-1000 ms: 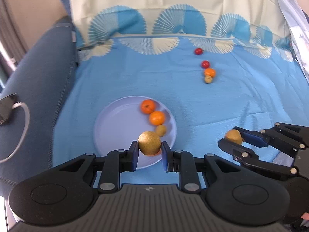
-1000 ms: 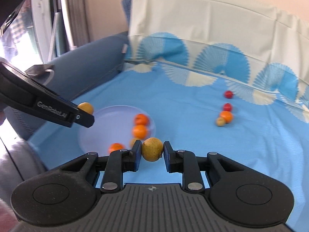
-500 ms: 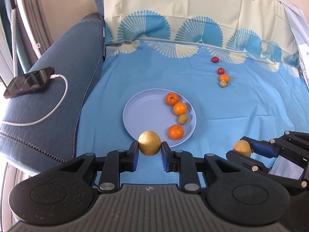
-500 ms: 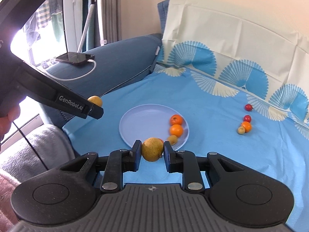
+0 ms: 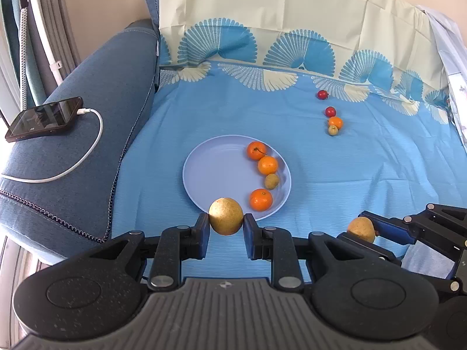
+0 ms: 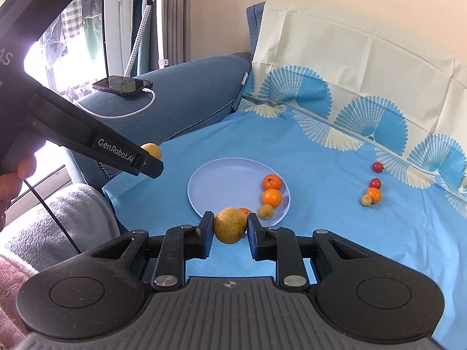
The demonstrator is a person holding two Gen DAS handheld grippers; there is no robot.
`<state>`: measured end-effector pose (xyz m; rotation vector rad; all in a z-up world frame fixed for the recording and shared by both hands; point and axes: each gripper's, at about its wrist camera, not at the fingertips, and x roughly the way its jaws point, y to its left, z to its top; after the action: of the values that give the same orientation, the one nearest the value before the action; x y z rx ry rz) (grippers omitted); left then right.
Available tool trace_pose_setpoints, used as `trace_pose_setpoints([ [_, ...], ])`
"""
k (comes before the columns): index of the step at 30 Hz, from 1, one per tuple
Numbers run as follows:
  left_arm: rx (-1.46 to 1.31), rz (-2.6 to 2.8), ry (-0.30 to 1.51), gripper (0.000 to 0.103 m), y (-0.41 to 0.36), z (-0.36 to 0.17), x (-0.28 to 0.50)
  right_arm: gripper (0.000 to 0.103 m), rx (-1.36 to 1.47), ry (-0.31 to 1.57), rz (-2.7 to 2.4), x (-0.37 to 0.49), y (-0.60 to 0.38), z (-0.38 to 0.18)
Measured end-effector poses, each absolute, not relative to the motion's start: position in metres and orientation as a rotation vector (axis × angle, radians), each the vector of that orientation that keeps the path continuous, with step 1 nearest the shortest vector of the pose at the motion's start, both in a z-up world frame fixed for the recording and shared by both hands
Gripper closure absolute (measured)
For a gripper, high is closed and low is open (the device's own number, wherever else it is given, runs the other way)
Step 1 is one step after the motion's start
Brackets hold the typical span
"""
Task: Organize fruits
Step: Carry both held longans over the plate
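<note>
Left wrist view: the left gripper (image 5: 226, 223) at lower centre has its fingers clamped on a yellow-brown pear (image 5: 225, 215), just at the near rim of a pale blue plate (image 5: 216, 169) holding three tangerines and a small brownish fruit. At lower right, the right gripper (image 5: 367, 233) pinches a second pear (image 5: 361, 229).

Right wrist view: the right gripper (image 6: 227, 230) at lower centre has its fingers closed tight on its pear (image 6: 230, 225), in front of the plate (image 6: 221, 183). Four small fruits lie on the blue sheet (image 6: 335, 204) at right.

The left claw (image 5: 226, 229) points forward and down, jaws clamped on a yellow-brown fruit (image 5: 225, 215); the right claw (image 6: 230, 230), beside it, grips a second yellow-brown fruit (image 6: 230, 225) likewise.
</note>
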<state>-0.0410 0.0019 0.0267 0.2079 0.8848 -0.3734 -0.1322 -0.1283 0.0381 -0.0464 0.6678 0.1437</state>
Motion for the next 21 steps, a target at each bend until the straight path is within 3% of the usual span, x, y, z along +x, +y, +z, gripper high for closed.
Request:
trace_pose_setpoints([
  [21,0.183,-0.355,0.912,0.076,0.001,0.018,-0.020,0.078,-0.034,0.695,0.119,-0.118,-0.131,0.029],
])
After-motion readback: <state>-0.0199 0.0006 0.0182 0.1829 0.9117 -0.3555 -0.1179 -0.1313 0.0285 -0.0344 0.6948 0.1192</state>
